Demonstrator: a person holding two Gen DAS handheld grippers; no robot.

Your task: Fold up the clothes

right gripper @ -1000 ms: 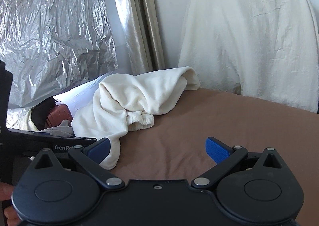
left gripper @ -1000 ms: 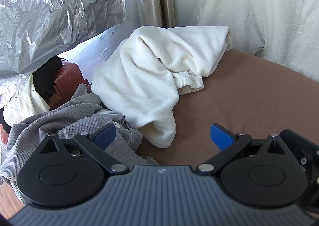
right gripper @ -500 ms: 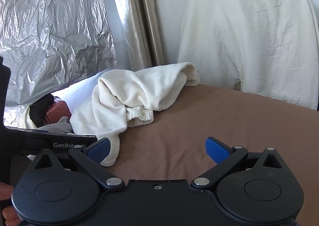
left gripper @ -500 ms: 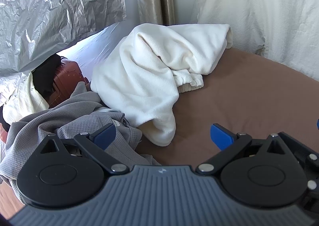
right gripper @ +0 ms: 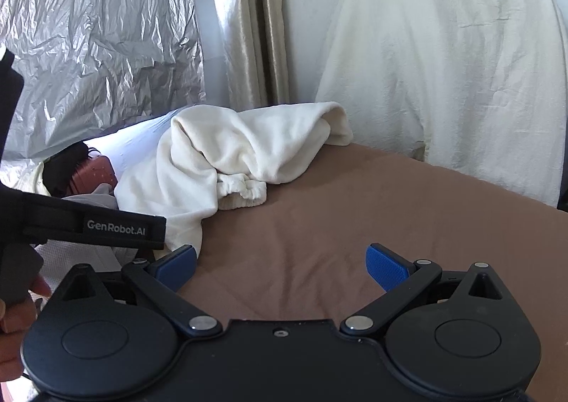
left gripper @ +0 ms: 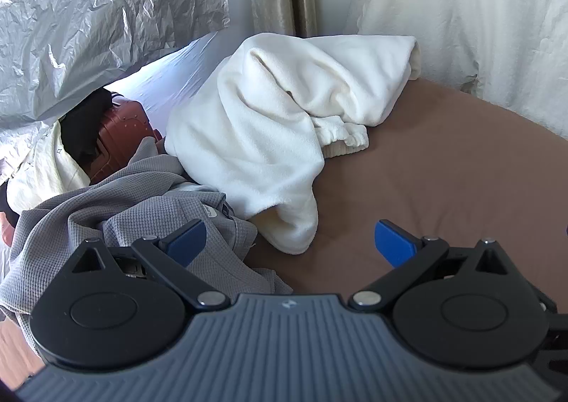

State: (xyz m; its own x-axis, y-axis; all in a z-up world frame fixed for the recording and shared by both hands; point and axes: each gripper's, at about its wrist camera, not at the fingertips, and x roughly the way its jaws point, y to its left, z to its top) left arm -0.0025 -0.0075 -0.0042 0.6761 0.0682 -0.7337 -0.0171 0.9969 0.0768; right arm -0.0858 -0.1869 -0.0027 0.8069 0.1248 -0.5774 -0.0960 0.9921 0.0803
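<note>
Nothing is picked up yet; I judge this the start, choosing a garment. My left gripper (left gripper: 289, 240) hovers with fingers spread wide and empty above the near edge of the brown bed (left gripper: 443, 167), its left finger over the crumpled grey waffle-knit garment (left gripper: 117, 203). My right gripper (right gripper: 280, 265) is equally spread and empty over bare sheet. The cream fleece garment (left gripper: 269, 118) lies heaped toward the bed's far left edge, touching the grey one. Next I should lower onto one hem and pinch it, then drag it onto the bare sheet.
</note>
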